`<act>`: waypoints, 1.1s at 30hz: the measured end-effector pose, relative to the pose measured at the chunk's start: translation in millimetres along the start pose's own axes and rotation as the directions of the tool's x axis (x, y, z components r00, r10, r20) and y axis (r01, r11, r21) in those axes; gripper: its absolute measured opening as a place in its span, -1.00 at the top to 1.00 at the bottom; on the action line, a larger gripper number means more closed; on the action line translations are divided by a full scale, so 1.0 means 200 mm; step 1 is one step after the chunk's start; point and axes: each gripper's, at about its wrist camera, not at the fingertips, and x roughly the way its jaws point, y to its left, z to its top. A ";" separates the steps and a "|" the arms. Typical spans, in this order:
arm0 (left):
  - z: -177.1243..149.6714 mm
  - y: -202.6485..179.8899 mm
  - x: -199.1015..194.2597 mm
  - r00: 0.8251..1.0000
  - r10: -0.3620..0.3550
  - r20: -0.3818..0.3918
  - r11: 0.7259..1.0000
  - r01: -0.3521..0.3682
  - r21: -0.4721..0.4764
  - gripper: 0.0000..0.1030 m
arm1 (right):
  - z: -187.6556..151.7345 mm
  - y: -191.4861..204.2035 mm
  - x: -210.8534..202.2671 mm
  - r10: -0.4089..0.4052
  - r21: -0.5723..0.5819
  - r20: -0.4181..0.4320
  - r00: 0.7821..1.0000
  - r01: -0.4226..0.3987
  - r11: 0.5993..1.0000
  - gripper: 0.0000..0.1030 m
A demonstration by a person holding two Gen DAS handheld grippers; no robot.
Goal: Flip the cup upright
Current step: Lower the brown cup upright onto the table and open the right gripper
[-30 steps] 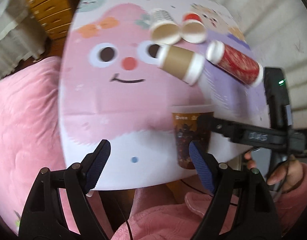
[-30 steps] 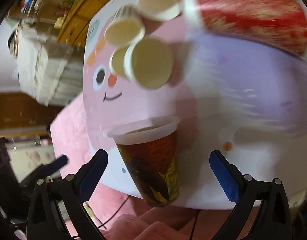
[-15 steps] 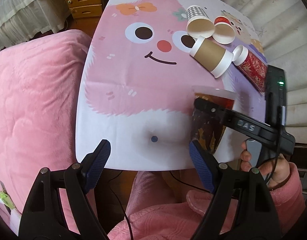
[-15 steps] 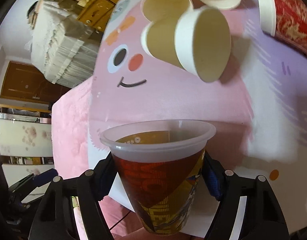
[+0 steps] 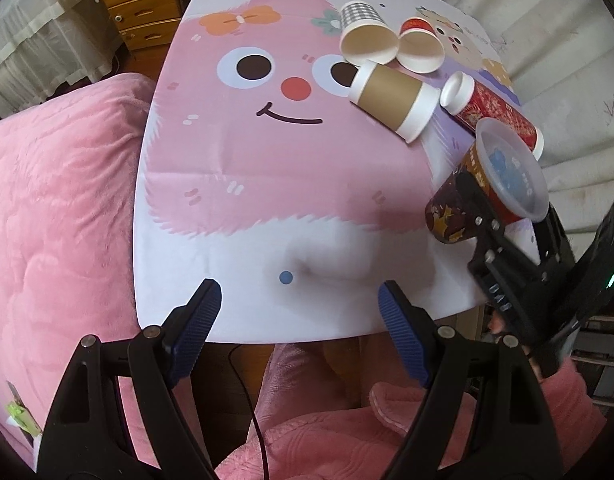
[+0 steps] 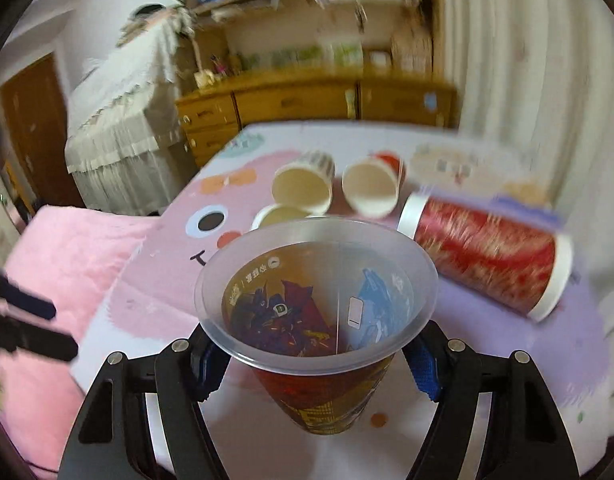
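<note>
My right gripper [image 6: 315,364] is shut on a clear plastic cup with a dark red printed sleeve [image 6: 319,396], holding it by the sides below the rim. In the left wrist view the cup [image 5: 463,204] is lifted and tilted, its open mouth facing up and right, over the table's right front part. My left gripper [image 5: 299,320] is open and empty above the table's near edge. Several paper cups lie on their sides further back: a brown one [image 5: 391,100], a long red one [image 5: 495,116], a checked one [image 5: 363,36] and a small red one [image 5: 419,48].
The table [image 5: 235,200] has a pink cartoon-face cover. A pink quilt [image 5: 55,220] lies to the left, the person's pink sleeve [image 5: 487,420] is below. A wooden dresser [image 6: 307,100] and a curtain [image 6: 519,60] stand behind the table.
The right gripper has lifted the printed cup off the table and tilted it, so its mouth now faces the right camera. The left gripper stayed open, with little movement.
</note>
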 end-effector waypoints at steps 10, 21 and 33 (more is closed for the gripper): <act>-0.04 -0.02 -0.05 0.999 -0.014 0.052 0.999 0.013 0.033 -0.53 | -0.24 -0.01 -0.14 -0.042 0.014 0.122 0.992 0.041 0.999 -0.47; -0.05 -0.12 -0.03 0.998 -0.054 0.033 0.994 0.050 0.095 -0.53 | -0.35 -0.02 -0.12 0.030 -0.042 -0.072 0.997 -0.033 0.999 -0.86; -0.14 -0.37 -0.29 0.982 0.025 0.186 0.994 -0.043 0.096 -0.53 | -0.23 -0.26 -0.52 0.077 0.065 -0.443 0.893 -0.054 0.996 -0.91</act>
